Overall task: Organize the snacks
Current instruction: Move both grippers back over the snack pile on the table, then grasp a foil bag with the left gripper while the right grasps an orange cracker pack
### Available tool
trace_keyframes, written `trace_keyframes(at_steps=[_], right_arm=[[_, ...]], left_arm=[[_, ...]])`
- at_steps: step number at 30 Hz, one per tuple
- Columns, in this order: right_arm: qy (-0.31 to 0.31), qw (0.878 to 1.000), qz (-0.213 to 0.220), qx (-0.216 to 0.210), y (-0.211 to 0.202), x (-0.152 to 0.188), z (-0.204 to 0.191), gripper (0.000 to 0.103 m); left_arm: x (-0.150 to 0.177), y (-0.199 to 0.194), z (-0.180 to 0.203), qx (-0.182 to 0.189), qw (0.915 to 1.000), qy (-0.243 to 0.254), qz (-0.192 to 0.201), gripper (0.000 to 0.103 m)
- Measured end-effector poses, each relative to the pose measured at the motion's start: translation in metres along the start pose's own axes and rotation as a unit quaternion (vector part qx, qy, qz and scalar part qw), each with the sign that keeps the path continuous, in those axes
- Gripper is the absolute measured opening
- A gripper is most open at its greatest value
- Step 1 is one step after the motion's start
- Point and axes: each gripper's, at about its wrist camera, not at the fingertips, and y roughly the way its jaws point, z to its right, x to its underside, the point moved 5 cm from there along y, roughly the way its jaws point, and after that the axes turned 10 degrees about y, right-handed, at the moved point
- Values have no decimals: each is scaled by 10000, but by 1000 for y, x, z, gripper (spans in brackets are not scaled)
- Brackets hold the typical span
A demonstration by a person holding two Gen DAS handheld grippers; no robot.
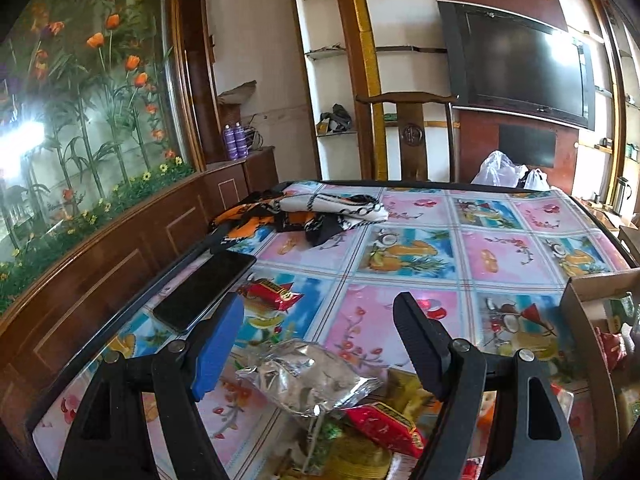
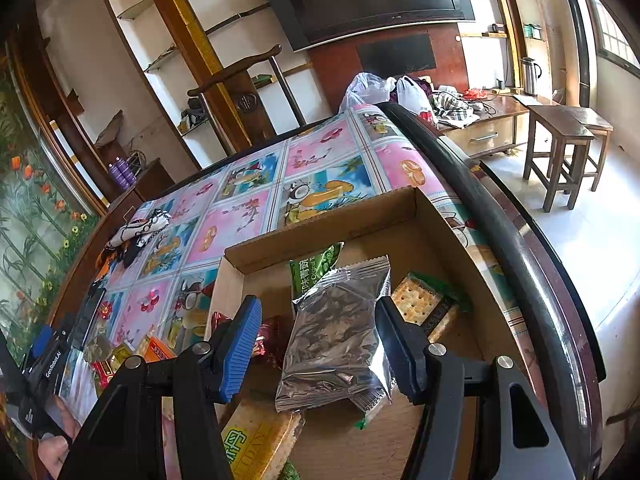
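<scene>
My right gripper [image 2: 318, 306] hangs open over the cardboard box [image 2: 320, 236]. A silver foil packet [image 2: 336, 340] lies between its fingers on top of other snacks; the blue pad [image 2: 240, 344] stands clear of it. In the box are a green packet [image 2: 316, 268], a cracker pack [image 2: 424, 308] and a yellow-labelled pack [image 2: 260, 444]. My left gripper [image 1: 318, 308] is open above a pile of loose snacks, over a second silver packet [image 1: 304, 376] and a red packet [image 1: 384, 428]. Another red packet [image 1: 272, 290] lies further out. The box corner [image 1: 588, 320] shows at the right.
A black phone [image 1: 204, 288] lies near the table's left edge. A patterned cloth [image 1: 312, 212] is bunched at the far left. A wooden chair [image 1: 412, 136] and plastic bags [image 1: 500, 168] stand behind the table. The rounded table edge [image 2: 520, 240] runs close to the box.
</scene>
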Motion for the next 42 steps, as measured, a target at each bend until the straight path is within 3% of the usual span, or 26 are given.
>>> trace_keyframes(at_steps=[12,15,18,22,25,26,29,33,38,40,42], right_arm=[[-5,10000,0,2,0,0,0,64],[-27,10000,36,-25,-1,0,-1,64],[-131,9998,82,-129,-2,3,-5,64],[-314,9987,161,-369,-8,6,-18,64],[-427,9967,-36,-688,-9,16,-36,64],[-445,9957,-129,-805,-8,20,-44,64],[-598,9907,-412,-1147,-9,35,-70,64],[-841,9838,-780,-1379,-4,58,-107,66],[-714,9811,-1274,-1267,28,79,-134,68],[-660,9804,-1386,-1235,39,84,-141,68],[-619,9819,-1374,-1150,46,87,-145,68]], left_arm=[[2,12,-17,-34,9999,30,-112,77],[3,25,-26,332,9988,280,-220,77],[15,49,-36,1209,9894,352,-725,77],[23,65,-53,1838,9769,-9,-1085,73],[26,74,-66,2254,9653,-393,-1260,69],[28,77,-69,2353,9613,-513,-1338,62],[34,87,-72,2578,9508,-694,-1573,48],[36,91,-66,2765,9435,-673,-1696,47],[34,96,-50,2808,9446,-416,-1646,47],[30,96,-42,2738,9501,-244,-1474,48],[26,98,-37,2852,9483,-174,-1384,48]])
